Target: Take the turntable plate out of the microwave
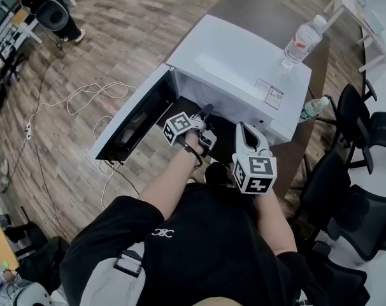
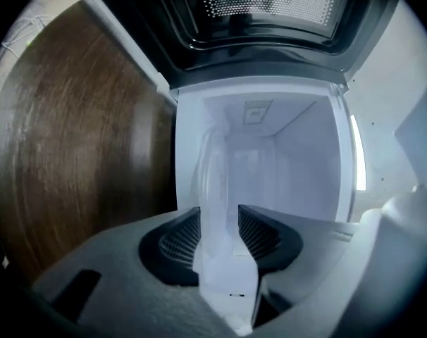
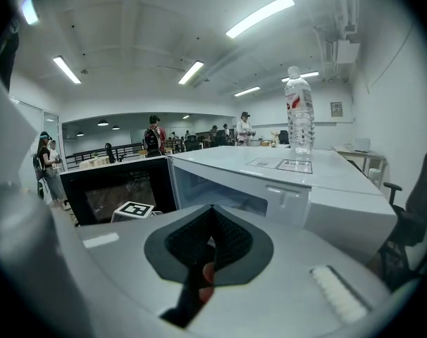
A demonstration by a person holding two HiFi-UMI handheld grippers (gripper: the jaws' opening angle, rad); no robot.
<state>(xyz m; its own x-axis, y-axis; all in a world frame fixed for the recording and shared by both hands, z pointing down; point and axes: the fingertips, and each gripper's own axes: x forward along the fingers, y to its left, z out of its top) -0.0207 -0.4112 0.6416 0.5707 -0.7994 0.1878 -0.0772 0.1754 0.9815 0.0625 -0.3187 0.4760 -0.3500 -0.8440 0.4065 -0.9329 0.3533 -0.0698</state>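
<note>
The white microwave (image 1: 244, 69) stands on a brown table (image 1: 269, 14) with its door (image 1: 132, 123) swung open to the left. My left gripper (image 1: 204, 116) reaches into the opening, rolled onto its side. In the left gripper view the clear glass turntable plate (image 2: 213, 182) shows edge-on between the pads, and my left gripper (image 2: 217, 213) is shut on its rim inside the white cavity (image 2: 291, 160). My right gripper (image 1: 245, 129) hovers in front of the microwave's control side, shut (image 3: 213, 213) and holding nothing. The microwave (image 3: 291, 189) lies just ahead of it.
A water bottle (image 1: 301, 42) stands on top of the microwave, also in the right gripper view (image 3: 300, 115). A second bottle (image 1: 314, 109) lies by its right side. Black chairs (image 1: 352, 171) crowd the right. Cables (image 1: 85, 97) trail over the wooden floor. People stand far back (image 3: 153, 136).
</note>
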